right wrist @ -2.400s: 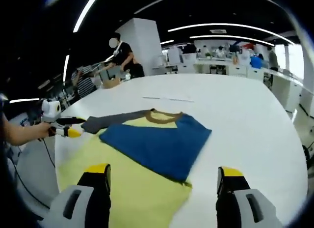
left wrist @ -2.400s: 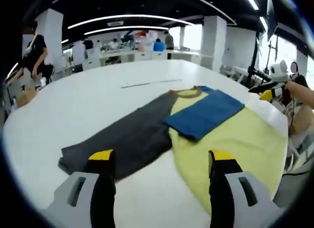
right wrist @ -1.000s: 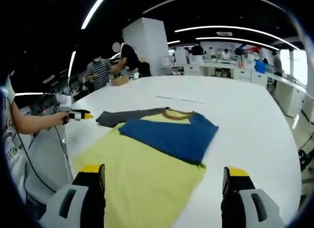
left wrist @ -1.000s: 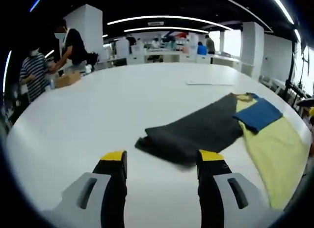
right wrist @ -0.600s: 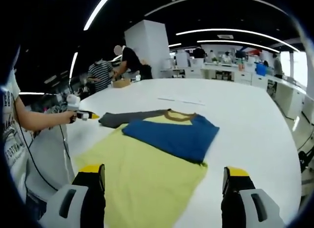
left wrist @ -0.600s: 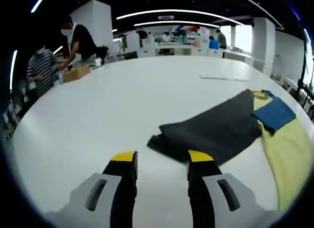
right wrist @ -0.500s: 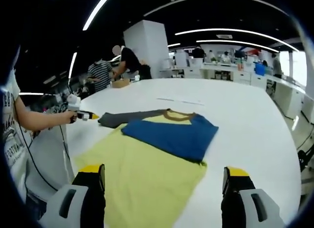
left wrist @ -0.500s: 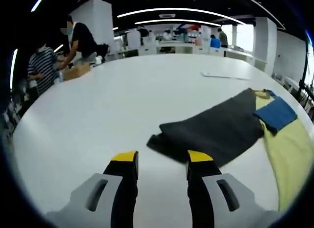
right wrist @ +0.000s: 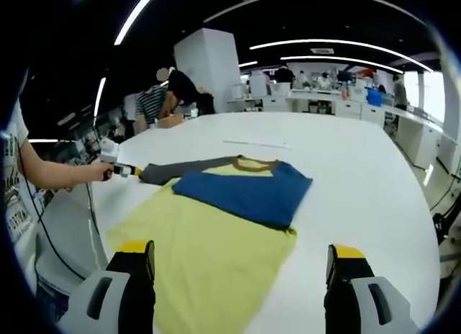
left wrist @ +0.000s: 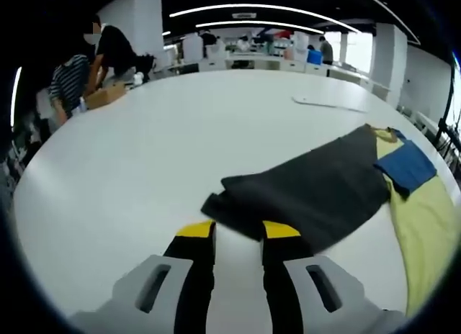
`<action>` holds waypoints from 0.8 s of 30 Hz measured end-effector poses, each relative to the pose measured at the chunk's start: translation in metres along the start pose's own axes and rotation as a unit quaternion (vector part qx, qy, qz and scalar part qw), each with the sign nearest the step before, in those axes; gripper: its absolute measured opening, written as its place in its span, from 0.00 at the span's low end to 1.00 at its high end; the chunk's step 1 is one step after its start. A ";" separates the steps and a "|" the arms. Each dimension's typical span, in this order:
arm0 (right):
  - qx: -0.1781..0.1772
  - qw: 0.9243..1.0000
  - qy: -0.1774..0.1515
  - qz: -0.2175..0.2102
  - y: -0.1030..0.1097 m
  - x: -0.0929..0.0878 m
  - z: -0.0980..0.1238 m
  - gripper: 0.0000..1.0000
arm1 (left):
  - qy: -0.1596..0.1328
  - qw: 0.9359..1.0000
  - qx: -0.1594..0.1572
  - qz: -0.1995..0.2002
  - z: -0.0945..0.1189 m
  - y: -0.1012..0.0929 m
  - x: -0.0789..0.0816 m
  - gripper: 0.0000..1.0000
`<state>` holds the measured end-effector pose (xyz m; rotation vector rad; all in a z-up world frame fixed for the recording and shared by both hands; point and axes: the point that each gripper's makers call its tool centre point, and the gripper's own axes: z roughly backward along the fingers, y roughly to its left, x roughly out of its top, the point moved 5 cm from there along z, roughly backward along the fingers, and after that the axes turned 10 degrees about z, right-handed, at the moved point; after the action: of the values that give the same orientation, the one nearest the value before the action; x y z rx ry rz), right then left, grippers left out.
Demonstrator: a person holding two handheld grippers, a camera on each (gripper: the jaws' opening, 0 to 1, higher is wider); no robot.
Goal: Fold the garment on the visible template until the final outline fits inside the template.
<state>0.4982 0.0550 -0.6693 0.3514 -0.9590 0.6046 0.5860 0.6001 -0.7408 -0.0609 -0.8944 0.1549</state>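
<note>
A colour-block T-shirt (right wrist: pixel 216 219) lies flat on a large white table (left wrist: pixel 144 140), its yellow body toward the near edge, its blue sleeve (right wrist: pixel 241 193) folded across the chest and its dark grey sleeve (left wrist: pixel 317 193) stretched out sideways. The left gripper (left wrist: pixel 238 232) sits at the cuff of the grey sleeve, jaws narrowed to a slim gap with the cuff's edge just ahead of the yellow tips. The right gripper (right wrist: pixel 241 253) hangs above the yellow hem, jaws spread wide and holding nothing. People work at distant benches.
</note>
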 end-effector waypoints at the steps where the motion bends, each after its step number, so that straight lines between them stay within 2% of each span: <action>1: 0.000 1.000 0.002 -0.001 0.000 -0.001 0.000 0.98 | 0.005 1.000 0.001 -0.002 -0.002 0.000 -0.001 0.19; 13: 0.000 1.000 0.001 -0.001 0.001 -0.001 0.001 0.98 | 0.012 0.999 -0.011 0.037 -0.006 -0.004 -0.001 0.11; 17: -0.001 1.000 0.003 -0.001 0.001 -0.001 0.002 0.98 | 0.011 0.997 -0.011 0.075 -0.006 -0.003 -0.002 0.10; 19: -0.003 1.000 0.005 0.002 0.001 -0.002 0.002 0.98 | 0.015 0.999 -0.003 0.051 -0.005 -0.003 -0.002 0.11; 20: -0.003 1.000 0.006 0.002 0.001 -0.001 0.003 0.98 | 0.016 0.999 0.012 0.040 -0.005 -0.001 -0.001 0.13; 21: -0.003 1.000 0.006 0.002 0.001 -0.001 0.003 0.98 | 0.040 0.999 0.020 0.022 -0.002 0.000 -0.007 0.13; 22: -0.005 1.000 0.007 0.002 0.000 -0.001 0.003 0.97 | 0.017 0.999 0.009 0.036 -0.006 -0.003 -0.003 0.13; 24: -0.008 1.000 0.007 0.002 0.000 -0.001 0.004 0.97 | 0.013 0.999 0.003 0.044 -0.007 -0.006 -0.003 0.10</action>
<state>0.4955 0.0527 -0.6683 0.3317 -0.9511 0.6020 0.5907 0.5937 -0.7466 -0.0955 -0.8655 0.2382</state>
